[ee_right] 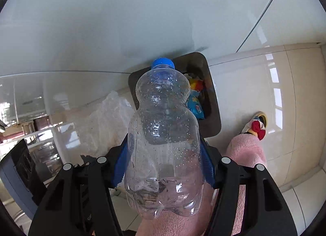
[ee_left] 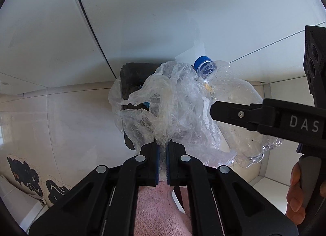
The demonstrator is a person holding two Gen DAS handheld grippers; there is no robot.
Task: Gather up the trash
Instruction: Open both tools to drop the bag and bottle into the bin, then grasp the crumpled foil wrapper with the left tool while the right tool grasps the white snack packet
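- Left gripper [ee_left: 162, 150]: fingers nearly closed, pinching a bunch of crumpled clear plastic film [ee_left: 163, 109]. The film billows up and away from the fingertips, hanging over the near and left edge of the bin.
- Right gripper [ee_right: 166, 164]: fingers spread to the bottle's width, clamping the lower body of an empty clear plastic bottle [ee_right: 163, 134] between the blue pads [ee_right: 205, 166].
- Bottle axis: runs straight out along the fingers, base nearest the camera, blue cap [ee_right: 162, 63] farthest, pointing at the bin.
- Dark trash bin [ee_right: 214, 113]: stands on the tiled floor against the white wall, directly beyond both loads. Colourful wrappers [ee_right: 195, 103] already lie inside.
- Judgement: both items sit roughly above or just short of the opening; the bottle appears the more centred for release.
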